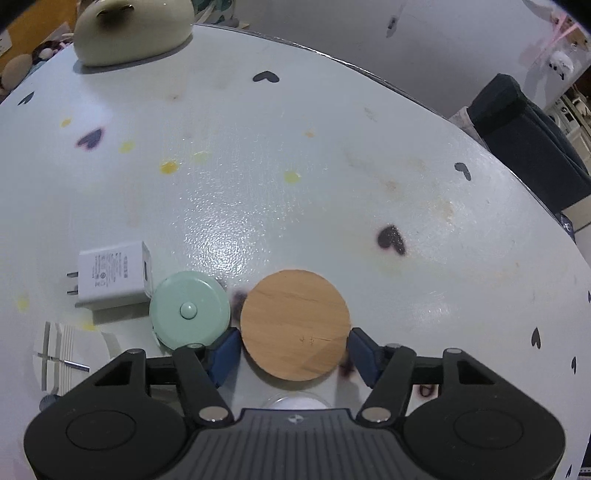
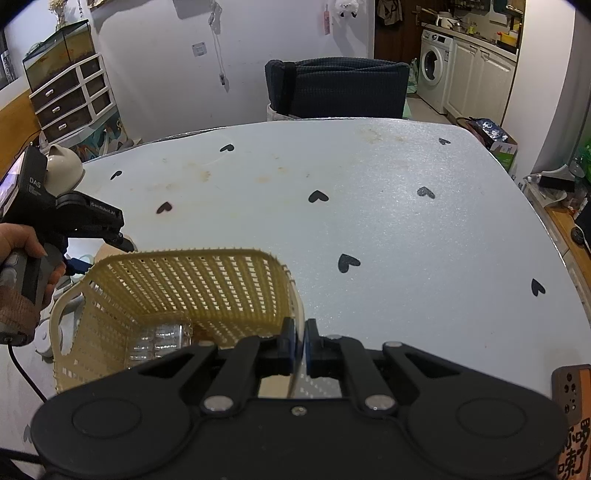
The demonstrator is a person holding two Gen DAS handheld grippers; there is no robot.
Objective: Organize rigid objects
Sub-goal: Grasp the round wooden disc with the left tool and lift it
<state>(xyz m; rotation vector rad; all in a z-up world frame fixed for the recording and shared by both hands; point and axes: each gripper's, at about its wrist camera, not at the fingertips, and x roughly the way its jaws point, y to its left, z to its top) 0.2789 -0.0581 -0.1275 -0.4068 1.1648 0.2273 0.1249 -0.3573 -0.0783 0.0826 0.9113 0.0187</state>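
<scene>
A round wooden disc (image 1: 294, 325) lies flat on the white, heart-patterned table (image 1: 295, 166). My left gripper (image 1: 294, 341) straddles it, and both blue pads (image 1: 227, 349) touch its opposite edges. A mint-green round tape measure (image 1: 190, 309) sits just left of the disc, with a white charger plug (image 1: 110, 275) beside it. In the right wrist view my right gripper (image 2: 300, 339) is shut on the near rim of a cream lattice basket (image 2: 177, 280), which holds a clear plastic item (image 2: 159, 341). A hand holds the left gripper (image 2: 74, 218) beyond the basket's far left corner.
A cream ceramic cat-shaped piece (image 1: 133, 29) stands at the table's far edge. A white striped round item (image 1: 66, 354) lies near left. A dark chair (image 2: 338, 86) stands behind the table. An orange printed object (image 2: 572, 406) is at the near right.
</scene>
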